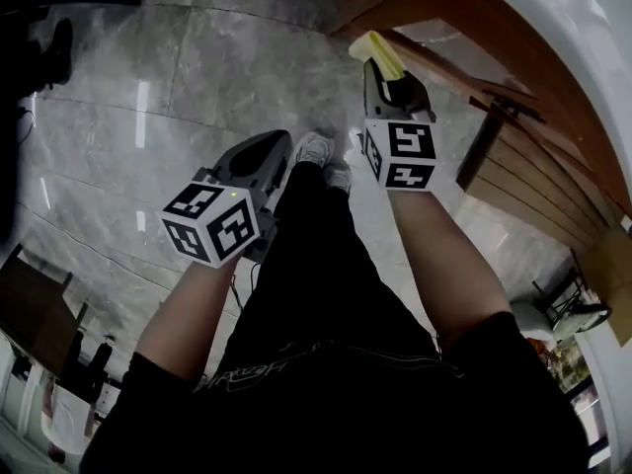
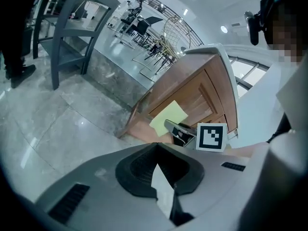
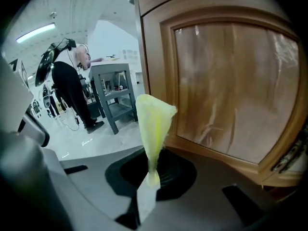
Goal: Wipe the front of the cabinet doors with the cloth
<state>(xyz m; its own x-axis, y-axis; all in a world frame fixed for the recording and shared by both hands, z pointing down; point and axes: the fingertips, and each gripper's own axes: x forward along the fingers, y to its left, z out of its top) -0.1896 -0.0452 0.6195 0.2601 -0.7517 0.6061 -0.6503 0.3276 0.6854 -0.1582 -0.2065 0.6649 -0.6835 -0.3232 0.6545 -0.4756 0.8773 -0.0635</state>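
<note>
The thin yellow cloth [image 3: 153, 124] is clamped at its lower end in the right gripper [image 3: 148, 189], jaws closed on it. The rest of the cloth stands ahead of the jaw tips. The brown wooden cabinet door [image 3: 231, 90] lies just right of the cloth; contact cannot be confirmed. The left gripper [image 2: 163, 189] has its jaws fully closed and empty, above the grey marble floor [image 1: 197, 87].

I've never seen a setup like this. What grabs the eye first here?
The bright yellow cloth stands out first, pinched in the right claw and sticking up close to the wooden cabinet door. Next come the black-and-white marker cubes, one at each of the person's hands, above a glossy grey floor.
</note>
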